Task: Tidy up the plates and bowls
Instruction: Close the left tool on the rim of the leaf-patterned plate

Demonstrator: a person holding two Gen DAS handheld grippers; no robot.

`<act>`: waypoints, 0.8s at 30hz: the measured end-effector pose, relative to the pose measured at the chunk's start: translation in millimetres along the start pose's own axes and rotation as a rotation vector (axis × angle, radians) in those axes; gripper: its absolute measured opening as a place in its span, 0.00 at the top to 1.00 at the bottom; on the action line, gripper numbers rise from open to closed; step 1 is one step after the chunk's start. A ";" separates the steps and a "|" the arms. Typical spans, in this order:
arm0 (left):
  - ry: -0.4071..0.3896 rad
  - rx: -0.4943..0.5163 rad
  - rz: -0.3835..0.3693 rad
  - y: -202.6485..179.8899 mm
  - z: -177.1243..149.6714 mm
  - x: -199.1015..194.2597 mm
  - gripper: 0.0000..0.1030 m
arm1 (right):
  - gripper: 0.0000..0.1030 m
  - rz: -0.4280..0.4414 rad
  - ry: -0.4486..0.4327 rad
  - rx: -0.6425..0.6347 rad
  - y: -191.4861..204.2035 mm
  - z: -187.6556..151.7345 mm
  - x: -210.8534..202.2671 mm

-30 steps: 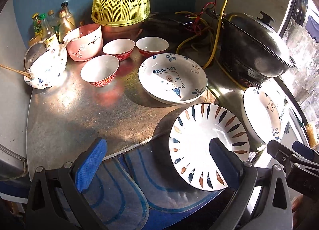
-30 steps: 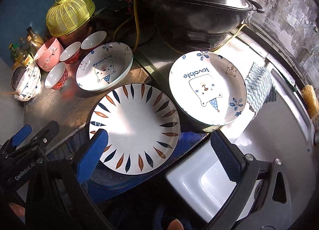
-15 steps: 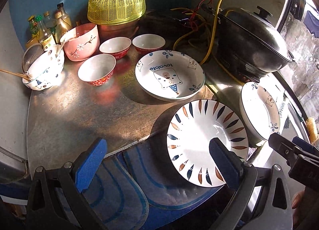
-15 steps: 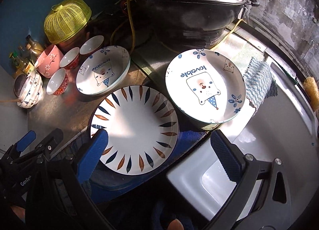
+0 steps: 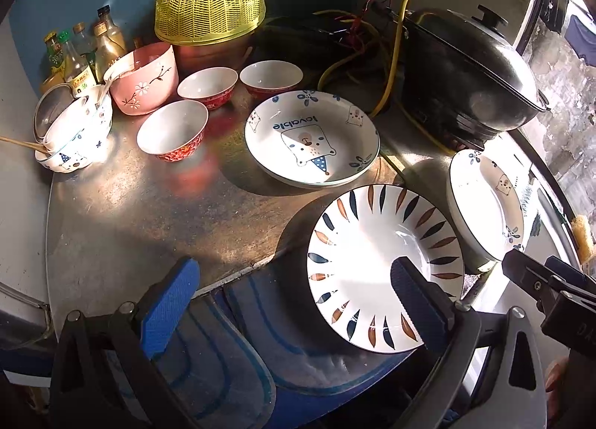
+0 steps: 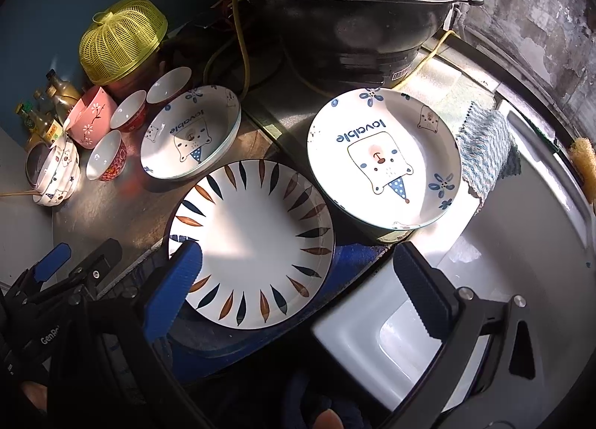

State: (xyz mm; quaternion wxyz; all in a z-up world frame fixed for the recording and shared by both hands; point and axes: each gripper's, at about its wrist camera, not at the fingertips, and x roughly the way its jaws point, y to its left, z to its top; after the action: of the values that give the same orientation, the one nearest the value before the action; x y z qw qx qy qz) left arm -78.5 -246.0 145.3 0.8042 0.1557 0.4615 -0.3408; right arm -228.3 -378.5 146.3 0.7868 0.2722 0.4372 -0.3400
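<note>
2 bear plates reading "lovable"; left gripper and right gripper, marked "GenRo…", both hovering spread wide, grasping nothing.

The left wrist view looks down and forward from the near edge of the worktop, its own blue fingers filling the bottom of the frame and the yellow mesh cover far off at the back. The right wrist view sits further right, facing the same way, close above the white sink. Both share the leaf-pattern plate, the two bear plates and the black wok
</note>
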 end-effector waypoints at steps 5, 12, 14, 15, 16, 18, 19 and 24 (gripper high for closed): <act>0.008 0.000 -0.015 0.3 0.7 3.3 0.00 | 0.00 -0.001 0.004 0.008 -1.7 0.2 1.3; 0.047 -0.029 -0.091 10.3 -4.2 20.4 0.00 | 0.00 0.151 0.003 0.055 -16.3 -6.3 9.4; 0.058 -0.027 -0.109 13.2 -6.9 28.5 0.01 | 0.00 0.216 -0.003 0.068 -22.1 -9.6 15.4; 0.064 -0.025 -0.120 14.6 -8.4 33.0 0.01 | 0.01 0.238 -0.004 0.072 -25.2 -11.4 19.5; 0.071 -0.022 -0.134 15.4 -9.8 37.7 0.02 | 0.03 0.260 -0.003 0.074 -28.5 -13.4 24.3; 0.084 -0.015 -0.164 16.9 -12.7 47.1 0.04 | 0.09 0.305 0.007 0.082 -36.0 -18.1 35.6; 0.091 -0.013 -0.187 17.7 -14.1 51.8 0.08 | 0.14 0.336 0.015 0.087 -40.6 -21.2 42.5; 0.115 0.027 -0.291 16.9 -19.5 76.7 0.24 | 0.39 0.454 0.047 0.168 -65.3 -36.2 76.8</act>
State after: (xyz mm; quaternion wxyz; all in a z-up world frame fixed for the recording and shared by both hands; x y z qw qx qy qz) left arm -52.9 -253.9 68.9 0.7163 0.1173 0.5198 -0.4505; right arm -267.3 -415.5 53.6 0.8073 0.4358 0.3533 -0.1829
